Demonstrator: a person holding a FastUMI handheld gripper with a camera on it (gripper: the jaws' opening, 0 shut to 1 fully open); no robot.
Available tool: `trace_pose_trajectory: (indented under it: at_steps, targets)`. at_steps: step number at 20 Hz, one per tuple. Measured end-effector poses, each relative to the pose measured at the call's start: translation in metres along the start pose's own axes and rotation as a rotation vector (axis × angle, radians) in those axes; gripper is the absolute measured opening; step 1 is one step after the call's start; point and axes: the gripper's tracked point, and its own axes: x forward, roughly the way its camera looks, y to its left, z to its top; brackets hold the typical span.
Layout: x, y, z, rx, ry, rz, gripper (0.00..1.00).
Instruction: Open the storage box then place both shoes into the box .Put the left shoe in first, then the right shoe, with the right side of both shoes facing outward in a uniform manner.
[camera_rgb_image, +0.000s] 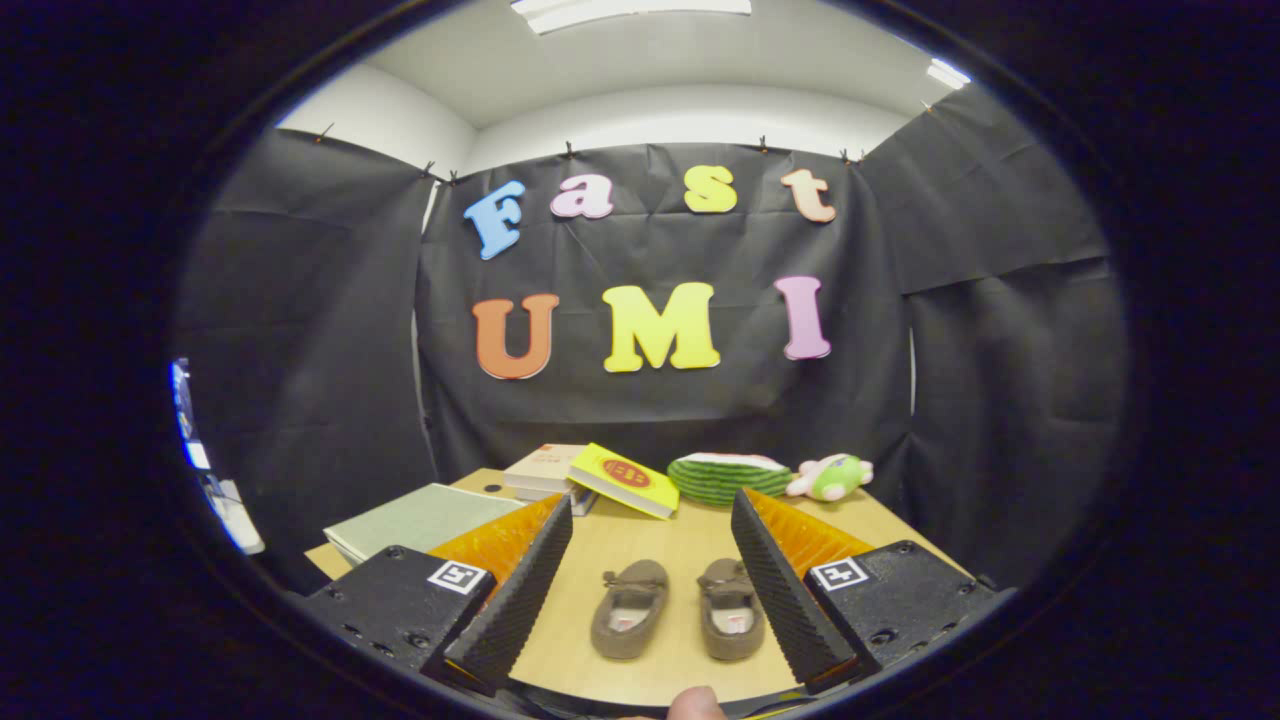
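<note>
While wide apart, gripper (650, 502) flanking shoes (630, 610).

Brown shoes (680, 608), yellow book (622, 480), green striped plush (728, 476), pale wooden table (650, 540).

On the table (690, 540), two shoes (629, 608) (731, 608) lie side by side. Behind them sit a tilted book (624, 479) and, to its right, a watermelon-slice plush (728, 476), then a plush toy (831, 476). The gripper's (652, 520) spread fingers flank the shoes.

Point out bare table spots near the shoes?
Free: the strip between the shoes and the yellow book, and the table right of the open hand-held gripper. Crowded: the back edge, with books, striped cushion and plush toy.
</note>
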Motion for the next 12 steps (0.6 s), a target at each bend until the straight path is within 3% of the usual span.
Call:
trace_pose_trajectory:
  at_steps: [4,12]
  targets:
    - [0.025,0.045,-0.024,0.141,0.113,0.202,1.00]
    - [0.088,0.106,-0.096,0.343,0.393,0.445,1.00]
